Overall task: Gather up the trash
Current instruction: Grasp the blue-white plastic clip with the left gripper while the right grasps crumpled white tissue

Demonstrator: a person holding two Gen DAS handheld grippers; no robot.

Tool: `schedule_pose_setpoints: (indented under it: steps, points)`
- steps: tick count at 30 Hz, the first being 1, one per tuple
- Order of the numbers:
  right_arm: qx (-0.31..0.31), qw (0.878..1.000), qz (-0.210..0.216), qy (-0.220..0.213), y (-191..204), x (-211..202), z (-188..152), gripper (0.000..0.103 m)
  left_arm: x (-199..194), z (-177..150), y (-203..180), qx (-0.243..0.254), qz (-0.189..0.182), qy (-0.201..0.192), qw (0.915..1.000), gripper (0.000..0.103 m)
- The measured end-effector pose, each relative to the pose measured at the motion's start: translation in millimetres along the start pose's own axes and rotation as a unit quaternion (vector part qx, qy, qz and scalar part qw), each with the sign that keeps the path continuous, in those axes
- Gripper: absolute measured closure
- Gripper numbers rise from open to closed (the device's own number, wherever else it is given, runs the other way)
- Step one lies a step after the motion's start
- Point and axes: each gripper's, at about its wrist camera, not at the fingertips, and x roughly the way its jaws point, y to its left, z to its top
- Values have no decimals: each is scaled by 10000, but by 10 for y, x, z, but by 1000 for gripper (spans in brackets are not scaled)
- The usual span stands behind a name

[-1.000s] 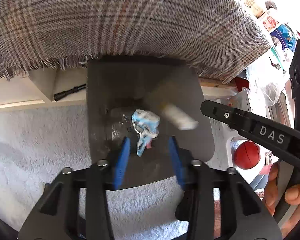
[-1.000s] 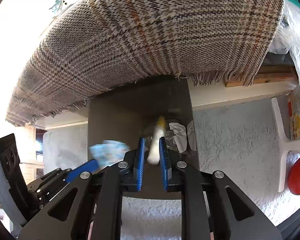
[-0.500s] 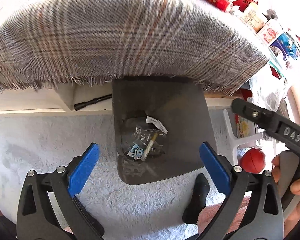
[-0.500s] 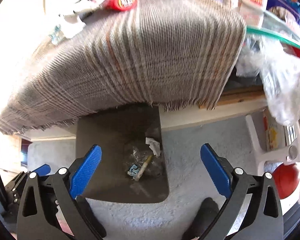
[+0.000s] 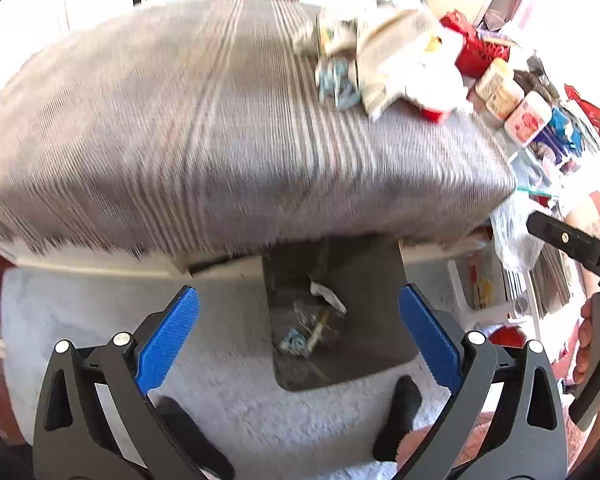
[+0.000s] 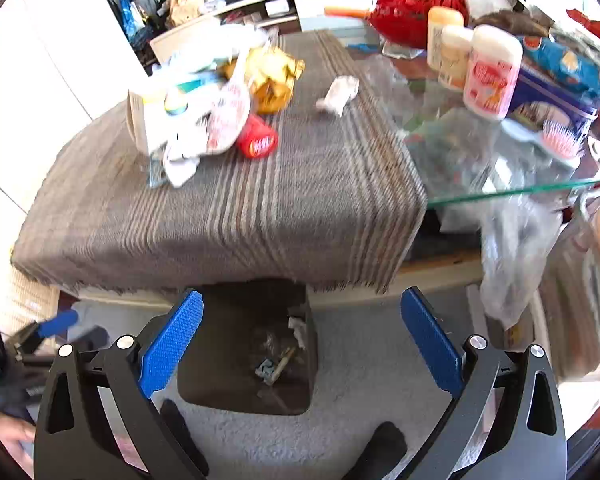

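left gripper (image 5: 299, 336) jaws wide | right gripper (image 6: 301, 336) jaws wide | bin (image 6: 220, 364) scraps blurred, perhaps wrappers

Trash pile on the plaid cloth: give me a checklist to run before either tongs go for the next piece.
1. Left tongs open and empty: ok.
2. Right tongs open and empty: ok.
3. Dark bin on the carpet below the table edge, open, with room left: ok; only a few scraps lie on its bottom.
4. Trash pile in view on the plaid cloth: ok.
5. Single piece to pick: ok; the crumpled white paper lies apart from the pile.
6. Sharp enough view to aim: not ok; both views are motion-blurred.
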Motion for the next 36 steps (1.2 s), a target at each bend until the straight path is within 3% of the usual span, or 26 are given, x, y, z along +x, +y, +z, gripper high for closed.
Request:
schedule_pose_setpoints:
  steps: [7, 13, 14, 18, 20, 25, 32, 34, 36]
  points:
    - [16, 9994, -221, -262, -125, -101, 338, 3, -198, 510, -98, 291, 94, -360, 9989, 8]
    - [67, 9982, -346, -494, -232, 25, 709, 4, -34, 890, -119, 495, 199, -485, 9974, 9]
    - [85, 9980, -358, -514, -249, 70, 760, 7, 20, 941, -117, 506, 203, -488, 9973, 12]
    - [134, 9984, -336, -428, -311, 345, 1004, 35, 244, 1158, -103, 533, 187, -459, 9973, 28]
    - [118, 9983, -396, -411, -317, 482, 1118, 42, 342, 1218, -99, 594, 192, -435, 9971, 34]
    - [160, 9971, -492, -563, -322, 716, 1294, 45, 568, 1327, -136, 707, 168, -376, 9966, 43]
    - [187, 9974, -459, -520, -334, 999, 1410, 59, 811, 1418, -178, 710, 6, -294, 9970, 51]
    - [150, 9975, -458, -520, -321, 1043, 1437, 63, 859, 1443, -208, 751, -26, -271, 9968, 57]
    - [94, 9974, -468, -536, -298, 1073, 1460, 75, 903, 1466, -221, 772, -59, -235, 9967, 70]
